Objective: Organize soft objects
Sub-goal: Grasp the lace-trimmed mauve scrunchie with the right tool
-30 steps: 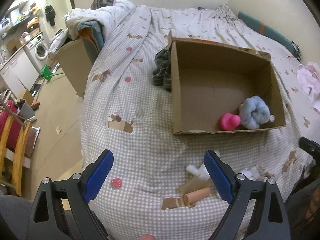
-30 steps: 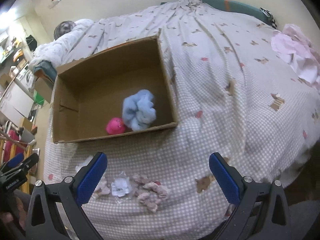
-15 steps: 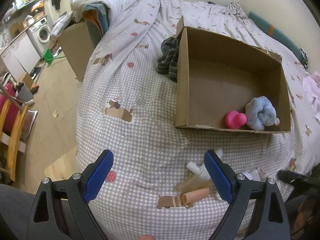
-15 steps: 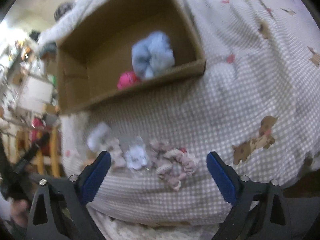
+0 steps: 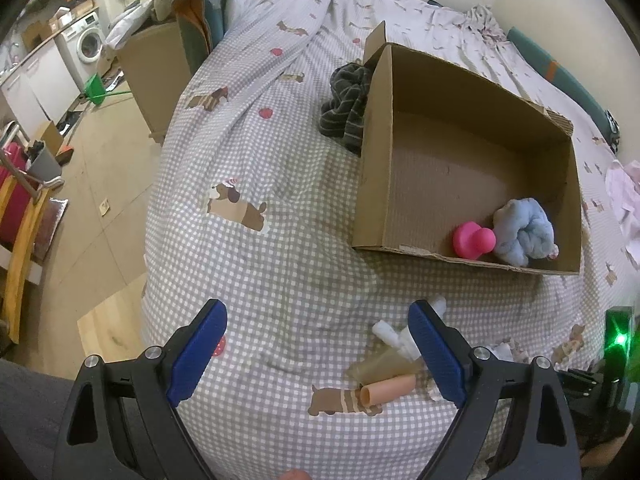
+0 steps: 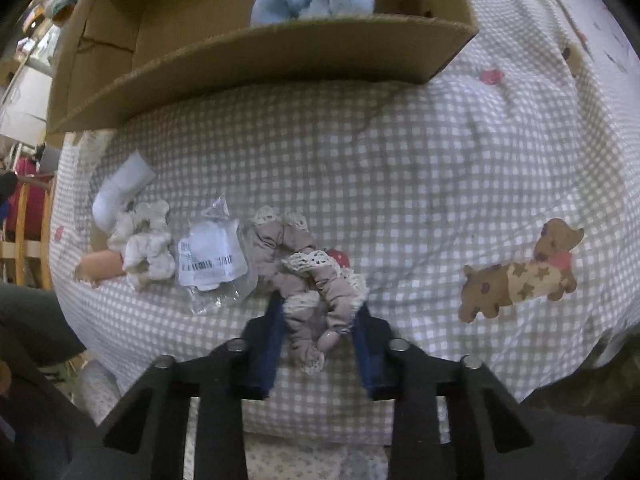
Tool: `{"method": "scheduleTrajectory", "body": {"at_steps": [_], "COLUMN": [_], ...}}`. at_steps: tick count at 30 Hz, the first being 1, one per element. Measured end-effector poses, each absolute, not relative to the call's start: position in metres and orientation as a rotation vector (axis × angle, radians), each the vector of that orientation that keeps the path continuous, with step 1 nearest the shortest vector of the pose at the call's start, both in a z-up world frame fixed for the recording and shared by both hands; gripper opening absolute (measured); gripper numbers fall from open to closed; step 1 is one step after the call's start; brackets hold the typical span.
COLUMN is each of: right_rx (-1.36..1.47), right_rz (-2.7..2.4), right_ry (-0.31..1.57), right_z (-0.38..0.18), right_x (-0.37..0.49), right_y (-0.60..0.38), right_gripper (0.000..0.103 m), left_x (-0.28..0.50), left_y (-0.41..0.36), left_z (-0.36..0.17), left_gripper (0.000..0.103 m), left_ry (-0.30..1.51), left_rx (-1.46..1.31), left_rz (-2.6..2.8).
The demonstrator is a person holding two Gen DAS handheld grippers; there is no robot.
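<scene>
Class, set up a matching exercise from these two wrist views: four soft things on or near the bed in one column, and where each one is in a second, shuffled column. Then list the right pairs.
1. blue towel
2. striped cloth
3. lace scrunchie
4. pink toy

A. between the right gripper's pads
B. in the box, beside the towel
C. outside the box, against its wall
D. in the box's corner

Pairs: 1-D, 2-C, 3-A, 4-B

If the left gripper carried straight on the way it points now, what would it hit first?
Most likely the checked bedspread itself. The left gripper is open, pointing steeply down at bare cover; the peach tube lies off toward its right finger, the cardboard box farther on. Depth is uncertain.
</scene>
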State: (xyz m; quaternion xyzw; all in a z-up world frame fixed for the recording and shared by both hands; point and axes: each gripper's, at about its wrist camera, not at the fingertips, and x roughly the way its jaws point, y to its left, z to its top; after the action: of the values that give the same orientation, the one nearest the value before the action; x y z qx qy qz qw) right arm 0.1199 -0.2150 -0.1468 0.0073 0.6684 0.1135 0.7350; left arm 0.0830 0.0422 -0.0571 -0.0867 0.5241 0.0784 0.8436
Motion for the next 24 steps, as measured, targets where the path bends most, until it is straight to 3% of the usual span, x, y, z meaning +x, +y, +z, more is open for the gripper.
{"method": "scheduleTrajectory", "body": {"at_steps": [11,15,18,20,24], "right_rx": [0.14,0.163,0.183,0.193,0.202], "right_rz": [0.244,0.287,0.308,0.32,0.34], "right_ry": [1.167,1.139,1.145,1.141,1.146], "right_z": [-0.075,-0.062,-0.063,-0.062,-0.071], "right_x": [0.124,0.12,0.116,0.117,0.12], "right_y": [-0.241,-0.234,-0.235,-0.231,-0.224], "right_gripper": [0.017,0.017,0.017,0.017,0.017], "left_x": [0.084,0.088,0.091,0.094,0.099], "left_y": [0.044,0.045,0.043,0.035,0.009], "left_z": [-0.064,-0.078,-0.091,-0.099,-0.114], "left_gripper": [0.091,0.091,0.079,0.064,0.061], "left_ry": [1.137,1.197,1.254,1.298,1.36], "left_rx": [-0.196,-0.213,-0.256,-0.265,-0.226], "left_rz": [0.171,0.168,0.136,0.091,-0.013]}}
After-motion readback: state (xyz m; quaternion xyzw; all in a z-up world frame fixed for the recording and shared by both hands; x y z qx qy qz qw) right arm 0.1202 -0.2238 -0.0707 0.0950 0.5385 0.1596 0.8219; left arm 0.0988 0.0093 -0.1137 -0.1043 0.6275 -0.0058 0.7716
